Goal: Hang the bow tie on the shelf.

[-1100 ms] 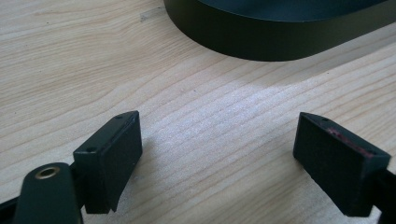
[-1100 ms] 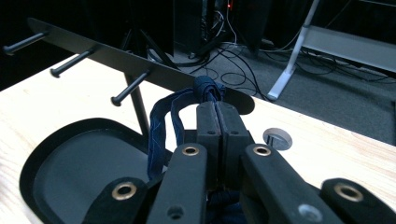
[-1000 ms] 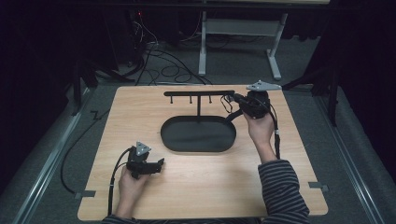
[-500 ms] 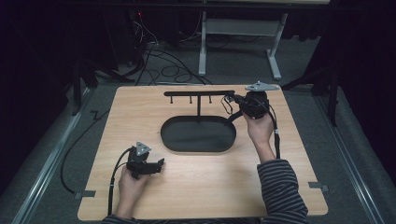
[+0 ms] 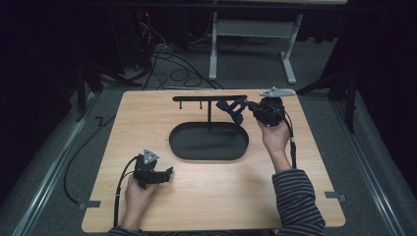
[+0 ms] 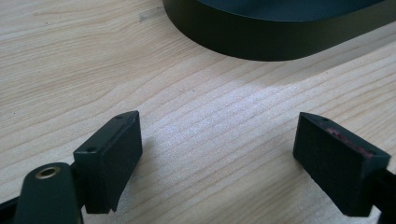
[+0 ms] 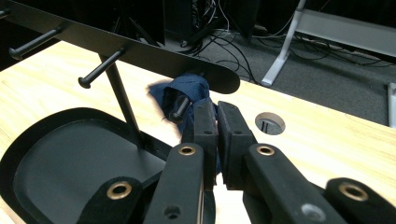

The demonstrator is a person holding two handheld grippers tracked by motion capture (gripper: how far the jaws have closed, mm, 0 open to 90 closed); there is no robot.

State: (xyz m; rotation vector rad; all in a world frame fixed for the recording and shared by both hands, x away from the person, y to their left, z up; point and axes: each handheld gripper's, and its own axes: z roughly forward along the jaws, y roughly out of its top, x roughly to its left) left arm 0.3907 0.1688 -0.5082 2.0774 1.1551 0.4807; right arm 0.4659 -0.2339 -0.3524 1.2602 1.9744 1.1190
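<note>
A black stand has an oval tray (image 5: 178, 143) as its base and a thin post holding a horizontal bar (image 5: 209, 98) with short pegs. My right gripper (image 5: 235, 111) is at the bar's right end, shut on a dark blue cloth loop (image 5: 230, 106). In the right gripper view the cloth loop (image 7: 187, 88) hangs around the end peg (image 7: 180, 106), just under the bar (image 7: 116, 44), with my right gripper (image 7: 217, 109) pinching its lower part. My left gripper (image 5: 169, 172) rests low on the table at the front left, open with nothing between its pads (image 6: 116, 158). The tray's wall (image 6: 261, 42) lies just ahead of it.
The wooden table (image 5: 137, 123) has a round cable hole (image 7: 270, 122) near its back right corner. Beyond the far edge are floor cables (image 5: 167, 54) and a grey metal frame leg (image 5: 212, 54). Bare wood lies between the tray and the front edge.
My right gripper has edged slightly left with the blue cloth at the bar's end. The left gripper has not moved.
</note>
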